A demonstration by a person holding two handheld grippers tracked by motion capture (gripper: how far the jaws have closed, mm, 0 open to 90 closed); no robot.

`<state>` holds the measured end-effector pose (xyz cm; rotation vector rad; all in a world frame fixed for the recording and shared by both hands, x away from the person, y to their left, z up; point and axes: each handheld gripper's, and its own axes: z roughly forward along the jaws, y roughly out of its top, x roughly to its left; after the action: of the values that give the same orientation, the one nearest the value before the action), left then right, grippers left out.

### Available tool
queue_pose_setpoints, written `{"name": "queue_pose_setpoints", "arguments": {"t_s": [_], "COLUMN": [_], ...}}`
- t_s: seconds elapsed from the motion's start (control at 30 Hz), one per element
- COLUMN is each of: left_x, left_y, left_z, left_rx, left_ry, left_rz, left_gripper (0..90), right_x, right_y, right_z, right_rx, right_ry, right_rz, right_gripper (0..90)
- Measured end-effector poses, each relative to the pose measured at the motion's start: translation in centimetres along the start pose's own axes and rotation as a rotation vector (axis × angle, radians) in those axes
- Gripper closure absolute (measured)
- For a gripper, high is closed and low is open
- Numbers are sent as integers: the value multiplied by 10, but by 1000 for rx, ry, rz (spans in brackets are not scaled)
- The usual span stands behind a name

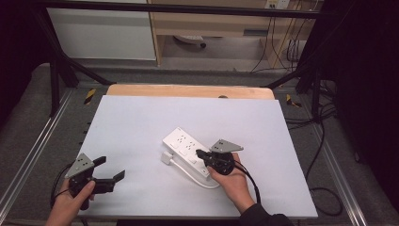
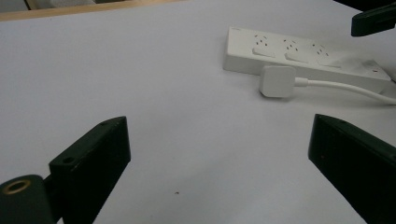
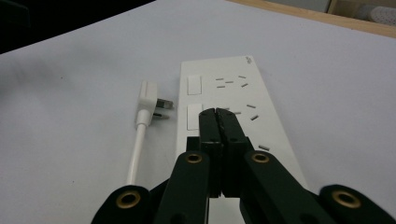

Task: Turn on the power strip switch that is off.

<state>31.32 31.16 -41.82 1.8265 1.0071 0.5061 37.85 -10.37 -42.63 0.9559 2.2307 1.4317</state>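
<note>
- The white plastic power strip (image 1: 187,150) lies slantwise near the middle of the pale grey surface (image 1: 131,127).
- The right claw (image 3: 218,122) hovers over the strip's near end, jaws pressed together on nothing.
- A white plug (image 3: 150,103) on its cable (image 3: 136,154) lies just beside the strip; the right gripper view shows its metal prongs.
- The left claw (image 1: 112,168) stands wide open, well apart at the surface's near left corner.

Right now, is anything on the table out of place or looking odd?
Little stands out. The power strip lies at an angle to the table edges, and its own plug rests loose beside it, prongs toward the strip, not inserted. I see no spill or damage.
</note>
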Motion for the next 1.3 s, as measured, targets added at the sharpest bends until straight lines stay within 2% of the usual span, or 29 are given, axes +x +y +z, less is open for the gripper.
{"name": "queue_pose_setpoints", "arguments": {"t_s": [0.57, 1.3], "left_x": [-1, -1], "left_y": [0, 0], "left_z": [0, 0], "left_rx": [0, 4], "left_ry": [-4, -9], "left_rz": [1, 11], "left_gripper": [57, 57], "right_x": [3, 8], "right_y": [-6, -13], "right_z": [4, 16], "right_rx": [19, 70], "right_ry": [4, 17], "right_rz": [2, -14], "right_gripper": [900, 900]}}
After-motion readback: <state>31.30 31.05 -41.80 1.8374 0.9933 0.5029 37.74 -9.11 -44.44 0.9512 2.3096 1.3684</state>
